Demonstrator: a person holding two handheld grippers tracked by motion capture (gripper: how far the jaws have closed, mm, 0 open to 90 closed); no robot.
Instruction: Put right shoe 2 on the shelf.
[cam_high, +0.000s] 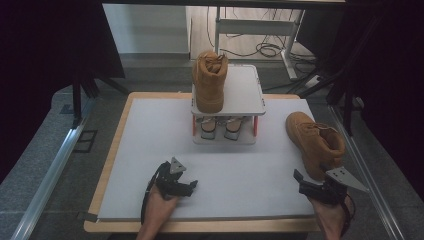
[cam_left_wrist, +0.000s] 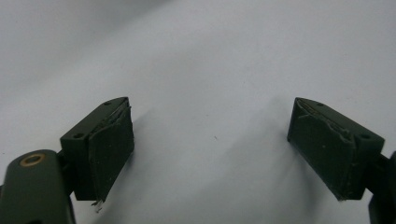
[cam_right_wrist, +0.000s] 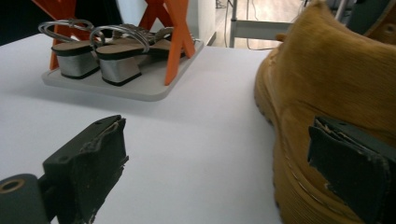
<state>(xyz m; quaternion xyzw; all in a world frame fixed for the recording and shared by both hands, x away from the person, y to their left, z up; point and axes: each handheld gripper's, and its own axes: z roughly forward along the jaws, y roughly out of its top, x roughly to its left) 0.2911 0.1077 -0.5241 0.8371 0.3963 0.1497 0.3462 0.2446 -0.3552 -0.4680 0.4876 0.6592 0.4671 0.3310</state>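
The right tongs stand wide at the near right of the tabletop, just beside the heel of a tan boot lying there. The left tongs, also wide, rest near the front edge. A second boot stands on the rack farther off.

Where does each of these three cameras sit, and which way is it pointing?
High view: above the near side, looking forward and down on the table; both forearms enter below.
Left gripper view: on the left gripper, facing bare tabletop between open jaws.
Right gripper view: on the right gripper, facing the boot and sandals.
Shared: high and right gripper views show that boot.
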